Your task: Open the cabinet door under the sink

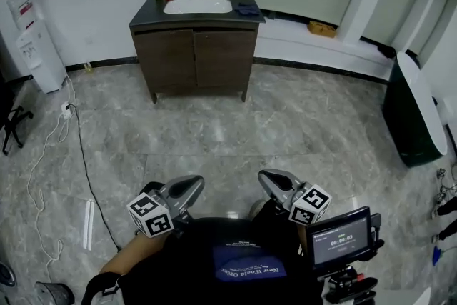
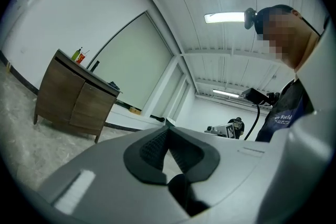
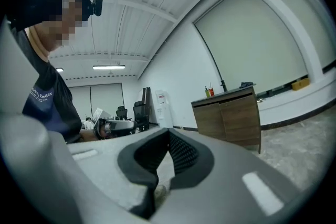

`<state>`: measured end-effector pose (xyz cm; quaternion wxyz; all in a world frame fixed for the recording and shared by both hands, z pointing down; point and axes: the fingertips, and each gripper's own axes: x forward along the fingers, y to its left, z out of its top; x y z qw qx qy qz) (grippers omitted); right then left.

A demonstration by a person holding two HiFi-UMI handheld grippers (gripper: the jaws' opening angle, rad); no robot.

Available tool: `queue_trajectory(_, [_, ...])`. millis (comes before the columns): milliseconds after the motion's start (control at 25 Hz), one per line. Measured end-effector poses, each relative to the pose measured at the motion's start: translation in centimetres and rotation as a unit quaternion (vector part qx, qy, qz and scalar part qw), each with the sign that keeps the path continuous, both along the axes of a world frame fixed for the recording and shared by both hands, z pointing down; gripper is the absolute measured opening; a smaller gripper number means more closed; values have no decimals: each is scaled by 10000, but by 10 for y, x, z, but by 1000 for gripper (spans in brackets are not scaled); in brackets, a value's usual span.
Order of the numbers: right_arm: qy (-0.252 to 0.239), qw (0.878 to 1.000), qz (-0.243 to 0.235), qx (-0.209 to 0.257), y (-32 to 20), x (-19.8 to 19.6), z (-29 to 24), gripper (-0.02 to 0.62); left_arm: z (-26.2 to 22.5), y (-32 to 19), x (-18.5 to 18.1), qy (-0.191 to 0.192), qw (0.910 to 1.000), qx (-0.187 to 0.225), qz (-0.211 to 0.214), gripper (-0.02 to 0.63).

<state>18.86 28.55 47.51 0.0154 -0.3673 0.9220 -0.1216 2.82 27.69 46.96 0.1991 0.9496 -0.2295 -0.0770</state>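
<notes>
Although the left tool [image 1: 191, 186] sits clenched and empty at near left, the cabinet doors [image 1: 195, 57] under the sink [image 1: 198, 6] stand closed far across the floor. The right tool [image 1: 269, 178], near right, is likewise clenched and empty. By my reading, approach, grasp and pull all remain.

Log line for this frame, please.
stage: pre-contact | cabinet doors: both closed | left gripper: shut, empty | right gripper: shut, empty | position: both near person, open floor between them and cabinet
</notes>
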Motion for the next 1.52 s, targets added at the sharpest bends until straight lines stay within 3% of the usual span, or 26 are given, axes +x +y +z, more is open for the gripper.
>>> queue_trajectory(160, [-40,9998,183,42,-31,17,-17,2,-16,-26,2,101,9999,73,-70,5])
queue_trajectory(320, [12,9999,-81,99,-60,-12,-22,2,-15,-48,-14,103,9997,63,-206,6])
queue_trajectory(760, [-21,9966,-808,177,-142,-125,-26,2,-12,-102,-133,43,9943,-15,-1064,5])
queue_trajectory(1000, [-35,9959,-873,215,-172,-164,-22,2,-11,-135,-180,-104,9932,-110,-1152,6])
queue_trajectory(1160, [-179,9978,-593,249,-191,-151,-19,2,-11,-174,-164,-226,9964,-30,-812,6])
queue_trajectory(1320, [-233,9995,-225,8,-205,-106,4,2,-13,-203,-114,-299,9989,-115,-352,6])
queue_trajectory(1520, [-519,9984,210,9,-233,-64,2,2,-18,-236,-74,-380,9992,128,39,6])
